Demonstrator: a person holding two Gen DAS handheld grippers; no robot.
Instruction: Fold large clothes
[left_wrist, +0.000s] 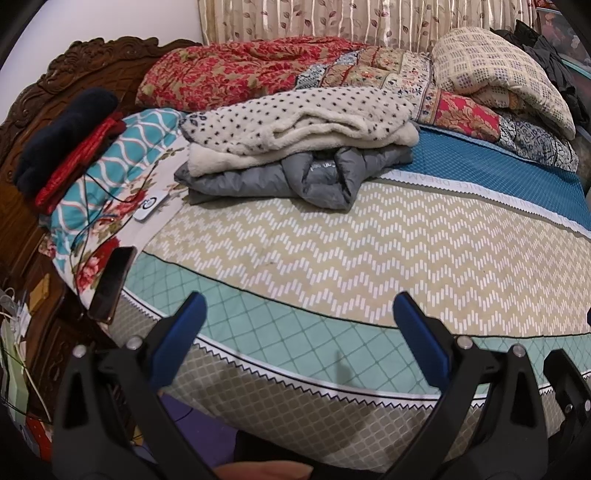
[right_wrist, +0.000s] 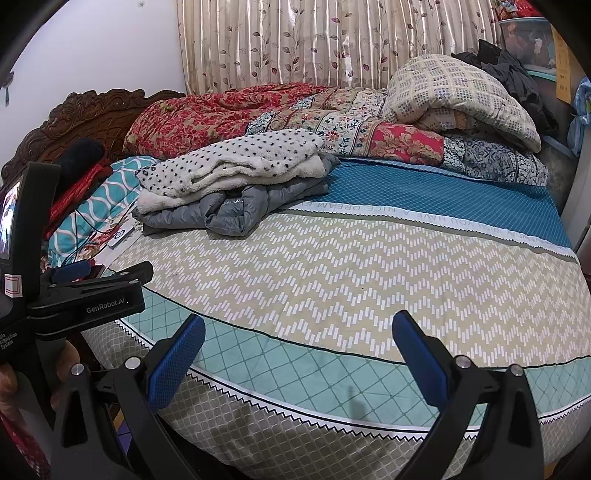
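Note:
Two folded garments lie stacked at the far left of the bed: a white fleece with black dots (left_wrist: 295, 122) (right_wrist: 240, 162) on top of a grey puffer jacket (left_wrist: 317, 177) (right_wrist: 236, 214). My left gripper (left_wrist: 299, 301) hovers open over the near edge of the patterned bedsheet (left_wrist: 369, 251), holding nothing. My right gripper (right_wrist: 299, 319) is open too, also above the near edge and well short of the stack. In the right wrist view the left gripper (right_wrist: 110, 273) appears side-on at the left, held by a hand.
Red floral quilts (left_wrist: 240, 70) and a cream quilt (left_wrist: 498, 70) are piled along the back by the curtain. A teal pillow (left_wrist: 110, 158) with dark and red knitwear, cables and a phone (left_wrist: 110, 284) sits by the carved headboard (left_wrist: 92, 62). Dark clothes (right_wrist: 517, 70) lie far right.

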